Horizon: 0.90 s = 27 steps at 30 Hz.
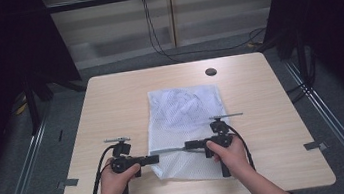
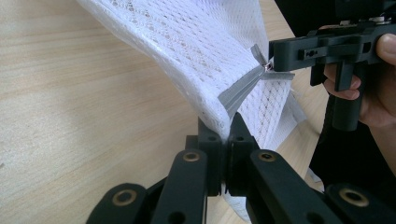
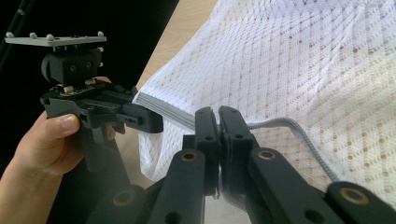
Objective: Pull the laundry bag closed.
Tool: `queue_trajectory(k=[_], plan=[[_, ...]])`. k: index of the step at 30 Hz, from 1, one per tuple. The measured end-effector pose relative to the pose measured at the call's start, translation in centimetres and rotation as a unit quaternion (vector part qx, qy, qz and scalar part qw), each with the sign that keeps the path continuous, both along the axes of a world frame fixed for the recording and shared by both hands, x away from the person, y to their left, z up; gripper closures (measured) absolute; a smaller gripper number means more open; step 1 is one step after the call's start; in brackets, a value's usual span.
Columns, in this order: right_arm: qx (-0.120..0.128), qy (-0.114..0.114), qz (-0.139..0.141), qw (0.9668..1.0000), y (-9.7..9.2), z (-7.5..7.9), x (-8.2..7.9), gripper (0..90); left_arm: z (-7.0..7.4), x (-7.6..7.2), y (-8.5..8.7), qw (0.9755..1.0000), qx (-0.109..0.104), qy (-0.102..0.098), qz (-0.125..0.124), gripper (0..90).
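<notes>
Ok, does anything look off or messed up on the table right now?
Nothing spilled or damaged. The mesh bag lies slightly askew, its near left edge lifted off the table where both grippers, left and right, pinch its grey zipper.

From the high view I can't tell what the dark shape inside the mesh bag [image 1: 185, 125] is; the netting blurs it. My forearms run off the bottom edge. In the left gripper view, the left gripper [image 2: 229, 135] covers the bag's edge where its jaws meet, and the zipper [image 2: 240, 91] end disappears behind the right gripper [image 2: 275, 58], so the pull is too small for me to make out. In the right gripper view, the right gripper [image 3: 218, 119] hides the zipper [image 3: 289, 128] where it passes between the jaws, and the bag spills past the top and right edges.
</notes>
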State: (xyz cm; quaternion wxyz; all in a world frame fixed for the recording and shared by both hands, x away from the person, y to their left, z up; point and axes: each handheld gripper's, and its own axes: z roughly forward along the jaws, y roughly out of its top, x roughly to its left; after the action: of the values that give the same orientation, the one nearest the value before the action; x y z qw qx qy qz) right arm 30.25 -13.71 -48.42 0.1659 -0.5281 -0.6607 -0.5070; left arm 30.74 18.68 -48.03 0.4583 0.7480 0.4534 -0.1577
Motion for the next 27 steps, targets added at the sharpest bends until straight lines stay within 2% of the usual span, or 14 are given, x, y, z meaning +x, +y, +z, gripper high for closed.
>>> queue_trajectory(k=[27], plan=[[0.006,0.002,0.001,1.0,-0.28,0.0,0.2,87.7,0.03,-0.06,0.18,1.0,0.0,-0.001,-0.001,87.8]])
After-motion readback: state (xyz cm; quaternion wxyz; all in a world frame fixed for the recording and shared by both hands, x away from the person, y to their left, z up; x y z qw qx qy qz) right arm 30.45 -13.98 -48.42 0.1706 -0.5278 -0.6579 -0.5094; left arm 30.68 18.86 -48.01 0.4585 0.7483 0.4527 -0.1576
